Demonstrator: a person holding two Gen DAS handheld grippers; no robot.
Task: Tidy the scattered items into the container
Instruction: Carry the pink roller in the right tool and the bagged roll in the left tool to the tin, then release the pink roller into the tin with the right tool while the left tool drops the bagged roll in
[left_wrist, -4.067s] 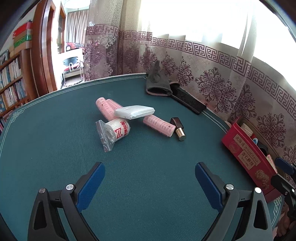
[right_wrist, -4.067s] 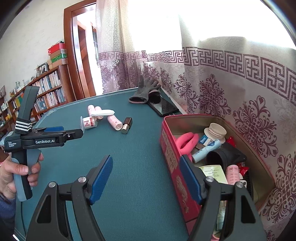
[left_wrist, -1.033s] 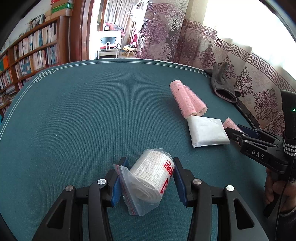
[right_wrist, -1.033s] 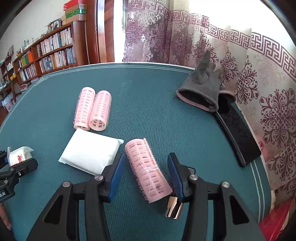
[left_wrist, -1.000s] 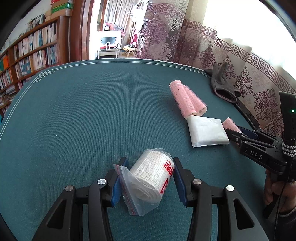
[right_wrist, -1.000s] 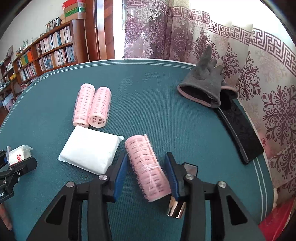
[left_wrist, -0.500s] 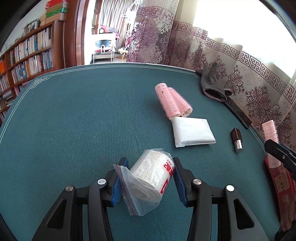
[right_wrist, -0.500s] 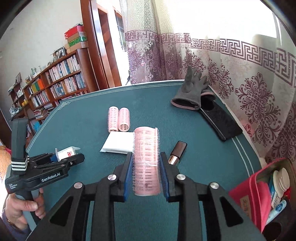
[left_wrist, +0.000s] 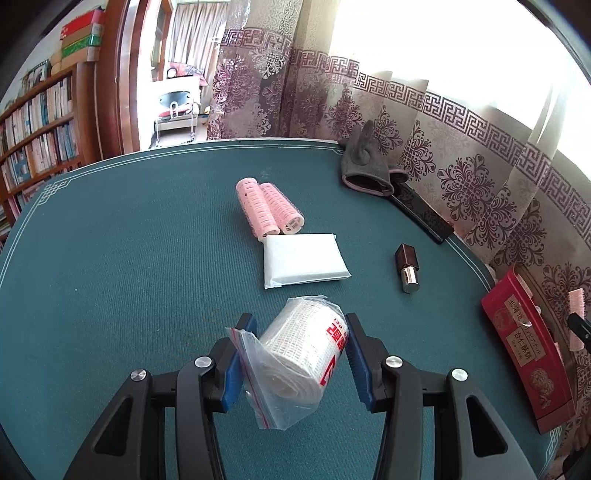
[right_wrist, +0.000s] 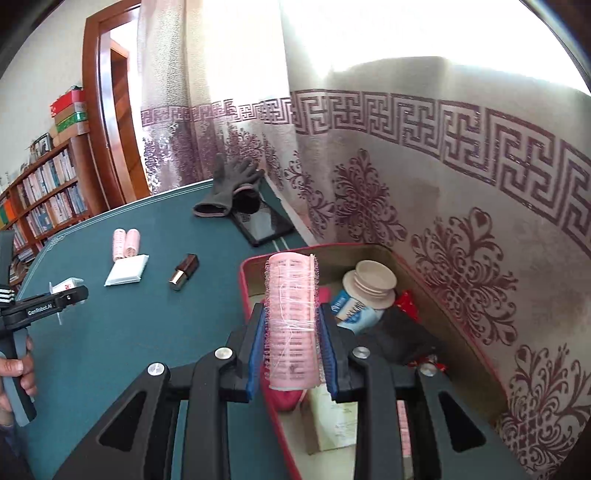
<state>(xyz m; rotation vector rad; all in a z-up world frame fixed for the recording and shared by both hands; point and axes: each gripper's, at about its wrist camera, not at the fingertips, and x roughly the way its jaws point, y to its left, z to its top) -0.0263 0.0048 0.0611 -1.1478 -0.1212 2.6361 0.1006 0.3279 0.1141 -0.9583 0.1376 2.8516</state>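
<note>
The right gripper (right_wrist: 291, 332) has its jaws clamped on a pink hair roller (right_wrist: 291, 317), held upright over the near end of the red container (right_wrist: 258, 291) at the desk's right edge, which already holds a white-capped bottle (right_wrist: 364, 288) and other small things. The left gripper (left_wrist: 297, 350) has its jaws pressed onto a bagged white gauze roll (left_wrist: 303, 354), lifted above the green desk (left_wrist: 129, 258). Out on the desk lie a pair of pink rollers (left_wrist: 267, 210) touching side by side, a white packet (left_wrist: 303, 260) just beside them, and a lipstick (left_wrist: 406, 271) apart to the right. A grey glove (left_wrist: 364, 166) rests at the far edge on a black slab (left_wrist: 421, 214)
</note>
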